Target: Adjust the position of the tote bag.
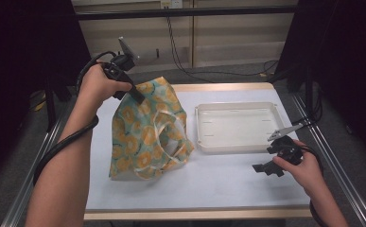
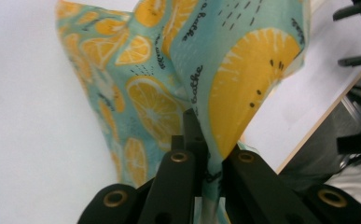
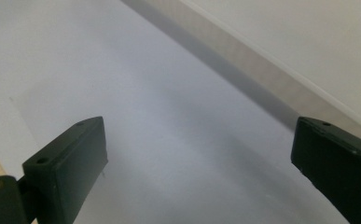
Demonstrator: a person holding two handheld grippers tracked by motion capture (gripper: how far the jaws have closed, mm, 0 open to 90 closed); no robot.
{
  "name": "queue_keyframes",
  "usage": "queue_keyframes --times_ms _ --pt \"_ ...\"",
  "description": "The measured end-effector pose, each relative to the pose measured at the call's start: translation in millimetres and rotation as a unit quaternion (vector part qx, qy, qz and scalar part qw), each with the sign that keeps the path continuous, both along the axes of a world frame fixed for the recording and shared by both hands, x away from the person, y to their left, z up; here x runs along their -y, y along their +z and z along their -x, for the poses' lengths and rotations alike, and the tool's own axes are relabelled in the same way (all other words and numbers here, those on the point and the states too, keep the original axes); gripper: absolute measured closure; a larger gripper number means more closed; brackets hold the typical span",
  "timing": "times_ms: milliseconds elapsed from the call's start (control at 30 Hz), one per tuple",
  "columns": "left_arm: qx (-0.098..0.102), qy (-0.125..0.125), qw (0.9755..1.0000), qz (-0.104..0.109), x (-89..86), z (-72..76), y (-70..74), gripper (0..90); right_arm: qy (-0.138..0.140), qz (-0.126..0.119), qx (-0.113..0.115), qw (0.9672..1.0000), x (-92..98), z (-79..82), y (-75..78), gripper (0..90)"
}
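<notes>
Left tongs [image 1: 138,97]: I have them clenched on the bag's [image 1: 145,135] top corner.
Right tongs [image 1: 264,168]: released, idle beside the tray [image 1: 237,146].
Tip: I'd lift slowly, keeping fabric taut.

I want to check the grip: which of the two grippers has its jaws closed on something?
The left gripper: its jaws pinch the top of the orange-print bag. The right gripper, in front of the white tray, stands open over the table with nothing between its jaws.

high view overhead, tong views close
</notes>
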State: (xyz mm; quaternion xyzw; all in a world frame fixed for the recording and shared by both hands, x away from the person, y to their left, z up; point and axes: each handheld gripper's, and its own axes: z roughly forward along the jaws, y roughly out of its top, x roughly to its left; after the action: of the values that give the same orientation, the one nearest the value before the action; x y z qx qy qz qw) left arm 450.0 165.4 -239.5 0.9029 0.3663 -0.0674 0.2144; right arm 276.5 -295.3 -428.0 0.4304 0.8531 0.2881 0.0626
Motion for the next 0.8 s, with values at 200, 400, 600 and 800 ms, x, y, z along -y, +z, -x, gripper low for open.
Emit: queue_keyframes --times_ms 200,400,600,800 --pt "0.011 -0.034 0.9993 -0.001 0.3 1.5 -3.7 90.0 0.0 -0.001 0.003 1.0 0.4 -0.1 0.5 3.3" --pt "0.016 0.004 0.9996 -0.024 7.2 3.9 1.6 69.5 0.002 0.002 0.004 1.0 -0.4 0.1 0.7 3.3" --pt "0.006 0.034 0.9993 -0.015 7.6 5.9 -0.7 53.0 0.004 0.0 0.002 1.0 -1.6 0.3 0.1 3.3" --pt "0.005 0.085 0.9963 -0.01 10.6 6.2 -5.3 51.0 0.001 0.001 -0.004 1.0 -2.6 0.9 1.5 3.8"
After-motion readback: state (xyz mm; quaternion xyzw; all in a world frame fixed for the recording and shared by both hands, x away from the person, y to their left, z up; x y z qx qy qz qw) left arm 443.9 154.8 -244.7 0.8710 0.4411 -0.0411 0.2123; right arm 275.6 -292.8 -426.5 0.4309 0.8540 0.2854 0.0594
